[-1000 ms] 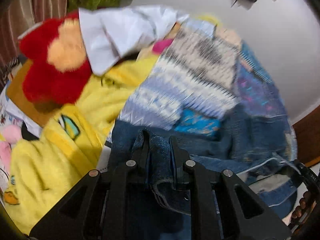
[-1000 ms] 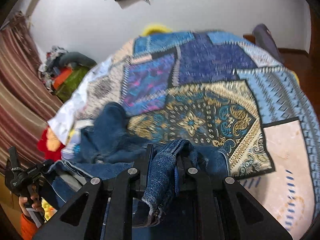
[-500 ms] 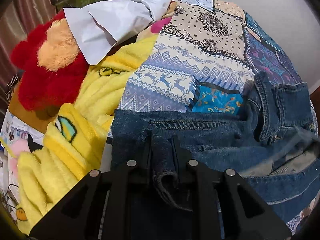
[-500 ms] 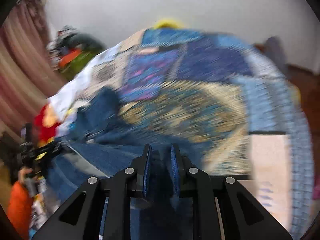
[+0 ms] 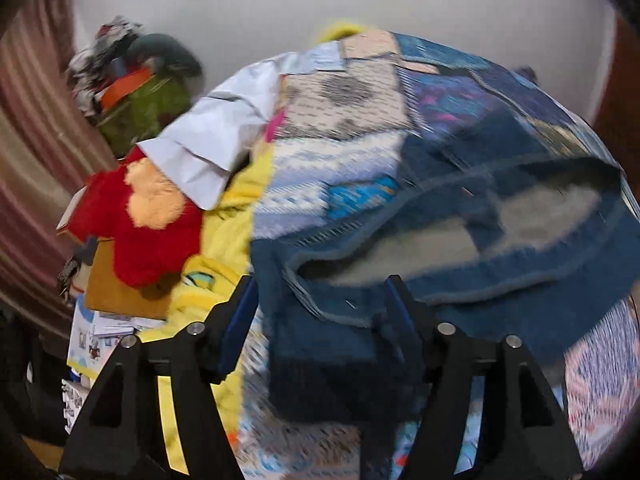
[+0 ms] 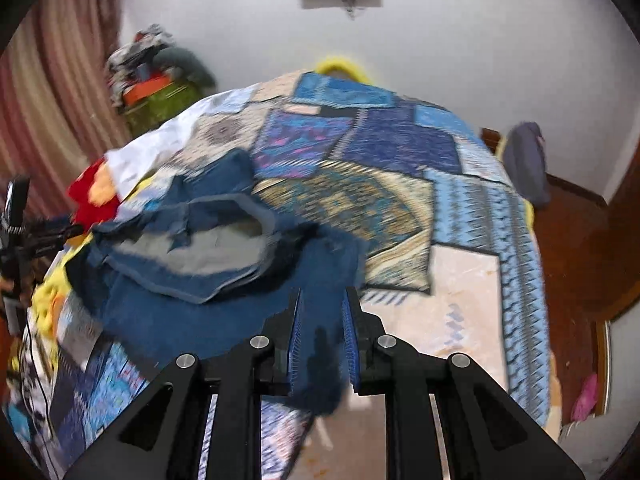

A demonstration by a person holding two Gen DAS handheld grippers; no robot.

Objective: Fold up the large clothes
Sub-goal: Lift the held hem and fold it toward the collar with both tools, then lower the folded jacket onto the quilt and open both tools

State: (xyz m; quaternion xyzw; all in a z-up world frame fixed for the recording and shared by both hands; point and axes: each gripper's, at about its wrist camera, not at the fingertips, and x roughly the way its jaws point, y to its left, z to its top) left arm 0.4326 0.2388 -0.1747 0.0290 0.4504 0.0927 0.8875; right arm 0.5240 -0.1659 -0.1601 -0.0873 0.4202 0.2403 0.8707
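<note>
Jeans (image 6: pixel 224 280), dark blue denim, lie bunched on the near-left part of the bed (image 6: pixel 472 288); waistband gapes open upward, pale grey pocket lining showing inside. Both views motion-blurred, fine detail lost.

Edges and room: right of the jeans the patchwork bedspread (image 6: pixel 360 148) is bare out to the bed's right edge. Beyond that edge, brown floor (image 6: pixel 576 272). On the left the jeans border a crowded strip: yellow fleece blanket (image 5: pixel 224 232), red plush toy (image 5: pixel 152 224) with an orange patch, white garment (image 5: pixel 208 148) draped over the blanket's far end. Papers and a brown board (image 5: pixel 116 288) sit below the toy at the bed's left side.

Room: white wall (image 6: pixel 460 52) behind the bed, a dark flat object mounted high on it. Striped curtain (image 6: pixel 52 92) at left, a heap of clothes over a green bin (image 6: pixel 160 100) in the corner. A grey item (image 6: pixel 524 160) stands at the bed's far right.

Hands: left hand-held gripper (image 5: pixel 320 304) released, jaws wide apart, having just been opening; denim lies between and beneath them, pads not pressing it. Right hand-held gripper (image 6: pixel 322 316) clenched on a fold of the jeans' near edge, cloth hanging down between the jaws. Both point steeply down toward the bed. In the right wrist view the left device appears only as a dark frame at the far left edge.
</note>
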